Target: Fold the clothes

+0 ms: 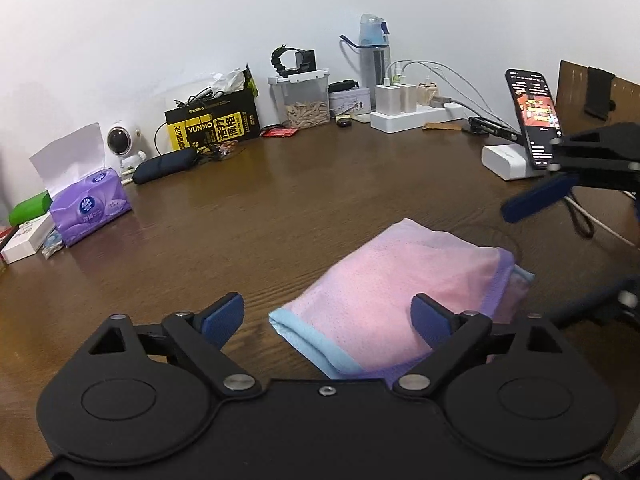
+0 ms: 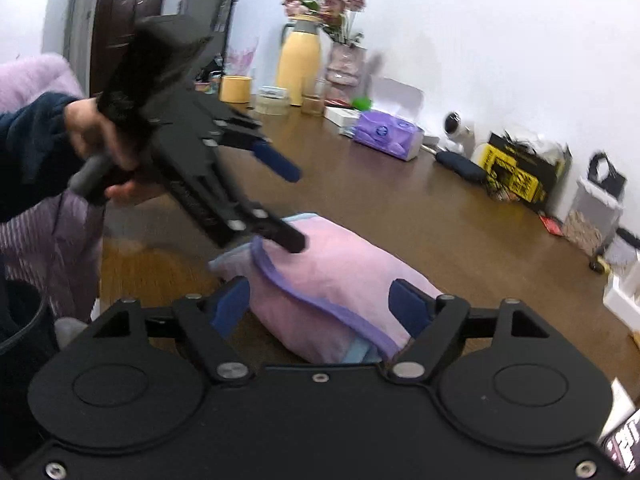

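A folded pink mesh garment [image 1: 404,292] with light blue and purple trim lies on the brown wooden table [image 1: 280,208]. It also shows in the right wrist view [image 2: 340,276]. My left gripper [image 1: 328,318] is open just above its near edge, jaws wide, holding nothing. It shows blurred in the right wrist view [image 2: 296,208], over the garment's far end. My right gripper [image 2: 320,306] is open, its blue pads [image 2: 410,306] on either side of the garment's near end. One blue right fingertip [image 1: 536,196] shows at the right of the left wrist view.
Along the wall stand a purple tissue pack [image 1: 90,208], a small white camera [image 1: 120,144], a black-yellow box [image 1: 212,124], a clear container [image 1: 304,100], a water bottle [image 1: 374,56], a power strip [image 1: 416,116] and a phone on a stand [image 1: 534,116]. A yellow jug [image 2: 298,64] and flowers [image 2: 328,0] stand further left.
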The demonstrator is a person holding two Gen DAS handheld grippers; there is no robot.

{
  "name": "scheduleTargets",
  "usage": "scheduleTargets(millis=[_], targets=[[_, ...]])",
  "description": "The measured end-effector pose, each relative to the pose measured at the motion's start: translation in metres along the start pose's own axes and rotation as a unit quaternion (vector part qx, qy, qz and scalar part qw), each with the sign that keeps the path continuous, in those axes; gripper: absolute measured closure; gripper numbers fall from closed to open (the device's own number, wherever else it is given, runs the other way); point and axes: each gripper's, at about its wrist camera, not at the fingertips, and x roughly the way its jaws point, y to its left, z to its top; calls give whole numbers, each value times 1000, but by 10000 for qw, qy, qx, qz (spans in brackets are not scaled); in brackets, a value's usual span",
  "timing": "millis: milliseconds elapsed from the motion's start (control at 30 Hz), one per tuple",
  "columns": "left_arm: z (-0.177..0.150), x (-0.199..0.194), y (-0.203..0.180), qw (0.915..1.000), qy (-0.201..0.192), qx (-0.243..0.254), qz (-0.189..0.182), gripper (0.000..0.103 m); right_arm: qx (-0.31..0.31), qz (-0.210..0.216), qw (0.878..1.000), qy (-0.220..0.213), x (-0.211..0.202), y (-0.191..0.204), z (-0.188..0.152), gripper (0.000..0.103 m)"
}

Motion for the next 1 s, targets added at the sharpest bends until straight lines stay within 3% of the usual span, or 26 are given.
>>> scheduleTargets(millis=[100, 233, 300, 367, 467, 567, 767, 900, 1000], targets=[[-7, -6, -7, 9999, 48, 92, -128, 7, 147, 78, 9993, 331, 16, -10, -3, 21], [-21, -17, -21, 9967, 139, 579, -550, 6, 232, 351, 9984, 384, 21, -6, -10, 21], [-29, -20, -26, 9949, 190, 875, -464, 6, 257, 420, 9979, 409, 22, -2, -11, 21], [-36, -17, -26, 9939, 241, 1067, -132, 6, 275, 461, 9976, 446, 20, 2, -11, 21], [-38, -10, -14, 9950, 314, 880, 365, 6, 301, 529, 9971, 464, 19, 7, -11, 21], [-34, -12, -3, 9980, 314, 458, 308, 6, 314, 507, 9976, 358, 11, 16, -14, 19], [-43, -25, -5, 9992, -80, 391, 4, 3, 748, -259, 9965, -273, -15, 13, -20, 16], [-46, -21, -7, 9999, -14, 143, 91, 2, 1272, -935, 9850, -703, -23, 9, -30, 10], [-52, -24, -12, 9993, -263, 102, 237, 0, 1385, -972, 9814, -907, -27, 6, -31, 9]])
